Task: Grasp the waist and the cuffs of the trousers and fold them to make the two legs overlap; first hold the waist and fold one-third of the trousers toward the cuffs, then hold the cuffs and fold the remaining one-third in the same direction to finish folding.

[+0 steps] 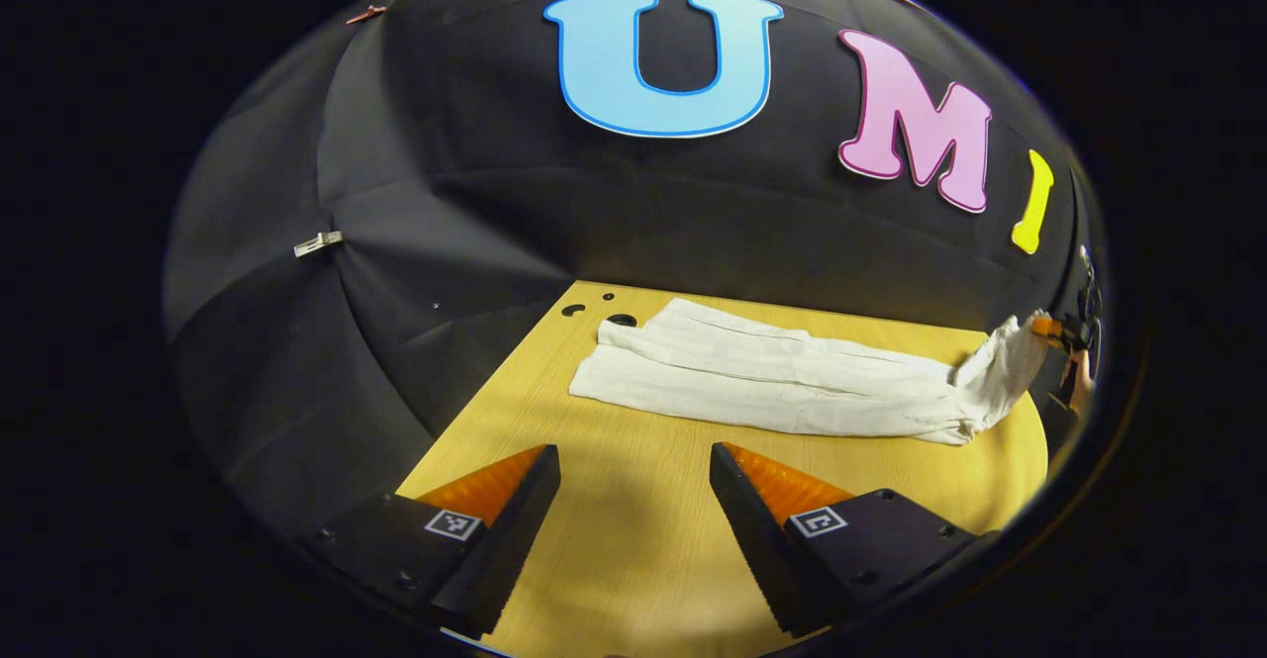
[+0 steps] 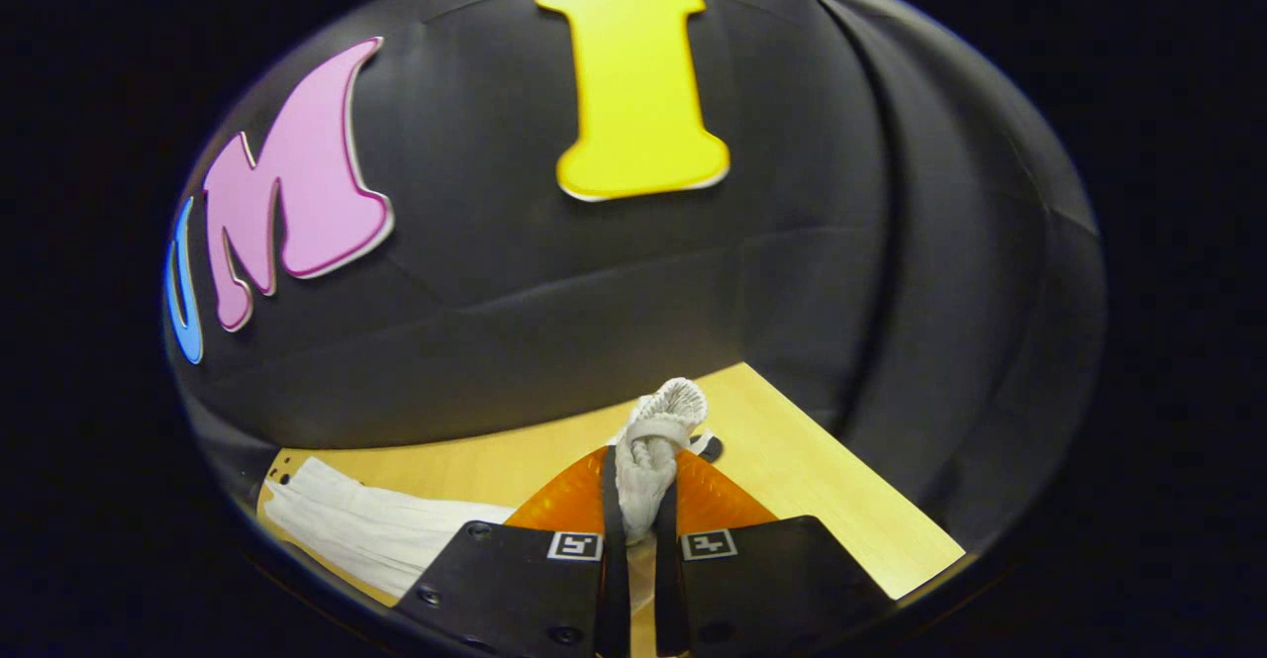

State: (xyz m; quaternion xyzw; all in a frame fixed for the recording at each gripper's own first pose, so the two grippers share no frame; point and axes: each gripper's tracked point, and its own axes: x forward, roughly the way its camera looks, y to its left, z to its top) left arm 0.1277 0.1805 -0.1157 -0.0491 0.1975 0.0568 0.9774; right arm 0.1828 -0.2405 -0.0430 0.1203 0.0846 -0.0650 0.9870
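Now we see the white ribbed cotton trousers (image 1: 782,381) lying lengthwise on the yellow wooden bench (image 1: 633,529), one end lifted at three o'clock, pinched by our right tool (image 2: 640,500); our left tool (image 1: 633,500) hangs spread, empty.

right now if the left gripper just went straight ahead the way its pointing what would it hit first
Likely the near edge of the white trousers on the table. The left gripper is open with bare wood ahead; its height above the table is unclear.

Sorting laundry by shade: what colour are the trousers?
White, or off-white; the trousers show best in the left gripper view.
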